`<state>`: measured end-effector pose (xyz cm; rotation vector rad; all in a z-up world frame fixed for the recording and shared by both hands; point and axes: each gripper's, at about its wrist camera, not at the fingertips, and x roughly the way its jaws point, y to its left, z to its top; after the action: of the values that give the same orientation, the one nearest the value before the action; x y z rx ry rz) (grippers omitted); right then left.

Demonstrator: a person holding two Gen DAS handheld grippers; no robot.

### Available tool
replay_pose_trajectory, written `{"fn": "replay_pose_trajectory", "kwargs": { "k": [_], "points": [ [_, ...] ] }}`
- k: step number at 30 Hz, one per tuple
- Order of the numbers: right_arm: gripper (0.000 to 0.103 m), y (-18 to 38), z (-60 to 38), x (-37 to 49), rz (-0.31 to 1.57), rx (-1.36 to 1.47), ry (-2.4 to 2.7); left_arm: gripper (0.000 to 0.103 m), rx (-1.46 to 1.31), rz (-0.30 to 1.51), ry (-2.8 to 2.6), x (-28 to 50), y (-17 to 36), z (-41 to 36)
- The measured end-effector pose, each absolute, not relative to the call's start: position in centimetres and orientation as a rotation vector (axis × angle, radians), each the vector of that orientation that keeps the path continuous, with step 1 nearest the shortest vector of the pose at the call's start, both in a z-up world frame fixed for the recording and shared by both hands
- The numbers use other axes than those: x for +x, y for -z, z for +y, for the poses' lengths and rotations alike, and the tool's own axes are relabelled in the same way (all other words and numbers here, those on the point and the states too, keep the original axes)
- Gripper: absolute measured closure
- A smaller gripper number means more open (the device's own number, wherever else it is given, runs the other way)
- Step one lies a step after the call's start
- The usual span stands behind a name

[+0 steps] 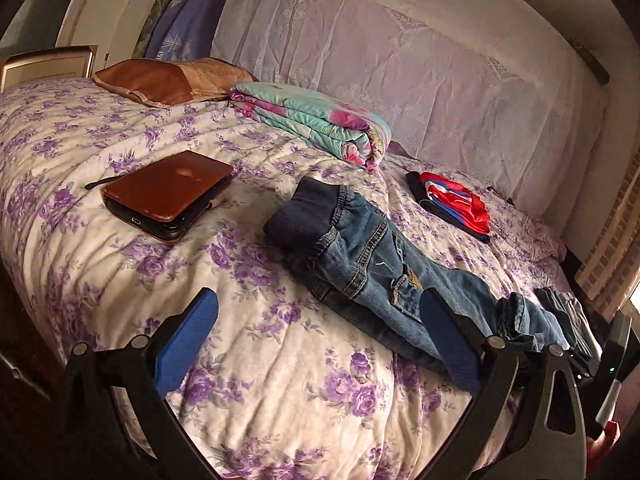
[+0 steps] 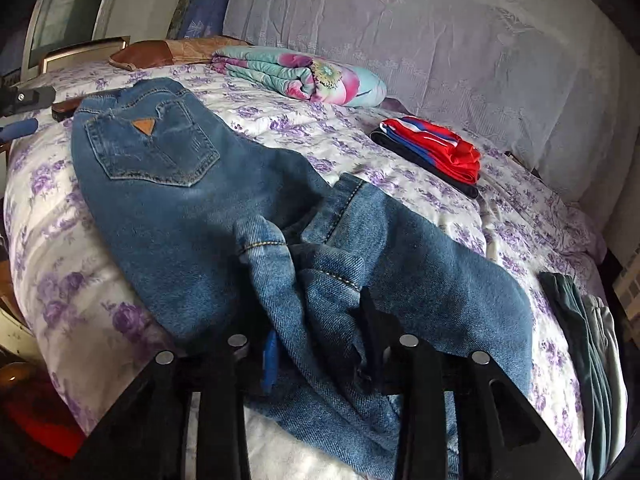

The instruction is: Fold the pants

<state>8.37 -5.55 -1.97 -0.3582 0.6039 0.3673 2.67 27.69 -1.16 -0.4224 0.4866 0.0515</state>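
A pair of blue jeans (image 1: 360, 256) lies across the floral bedspread (image 1: 120, 264), folded lengthwise, waistband to the far left and leg cuffs to the right. My left gripper (image 1: 320, 320) is open and empty, hovering just in front of the jeans, its right finger over the leg. In the right wrist view the jeans (image 2: 168, 184) show a back pocket with a tan patch. My right gripper (image 2: 316, 320) is shut on the bunched leg cuffs (image 2: 320, 276), which hide the fingertips.
A brown-cased tablet (image 1: 168, 192) lies left of the jeans. A folded floral quilt (image 1: 316, 120) and a brown pillow (image 1: 160, 80) sit farther back. Folded red and blue clothing (image 1: 452, 204) lies at right. Folded grey-green garments (image 2: 588, 352) sit at the bed's right edge.
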Motion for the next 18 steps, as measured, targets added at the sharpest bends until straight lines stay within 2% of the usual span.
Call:
{"fn": "replay_pose_trajectory", "kwargs": {
  "k": [3,8,10,11,12,13,14,18],
  "points": [
    [0.053,-0.8,-7.2,7.0,0.604,-0.193,-0.505,0.005,-0.421,0.490,-0.058,2.8,1.4,27.8],
    [0.052,-4.2,-9.1,8.1,0.456,-0.167,-0.306,0.005,-0.432,0.519,-0.039,3.4,2.1,27.4],
    [0.052,-3.4,-8.7,10.4,0.474,-0.176,-0.244,0.005,-0.425,0.530,-0.029,3.6,2.3,27.1],
    [0.052,-1.9,-8.1,12.0,0.542,-0.193,-0.231,0.005,-0.417,0.531,-0.028,3.6,2.2,26.8],
    [0.049,0.3,-7.1,13.7,0.664,-0.223,-0.255,0.005,-0.406,0.530,-0.029,3.6,2.2,26.6],
    [0.045,2.3,-6.1,14.2,0.704,-0.264,-0.249,0.005,-0.394,0.529,-0.032,3.5,2.1,26.4],
    [0.045,2.6,-5.5,13.4,0.642,-0.307,-0.222,0.005,-0.383,0.530,-0.034,3.6,2.1,26.3],
    [0.045,1.1,-6.6,13.0,0.674,-0.227,-0.301,0.005,-0.380,0.546,-0.037,3.9,2.5,26.2]
  ]
}}
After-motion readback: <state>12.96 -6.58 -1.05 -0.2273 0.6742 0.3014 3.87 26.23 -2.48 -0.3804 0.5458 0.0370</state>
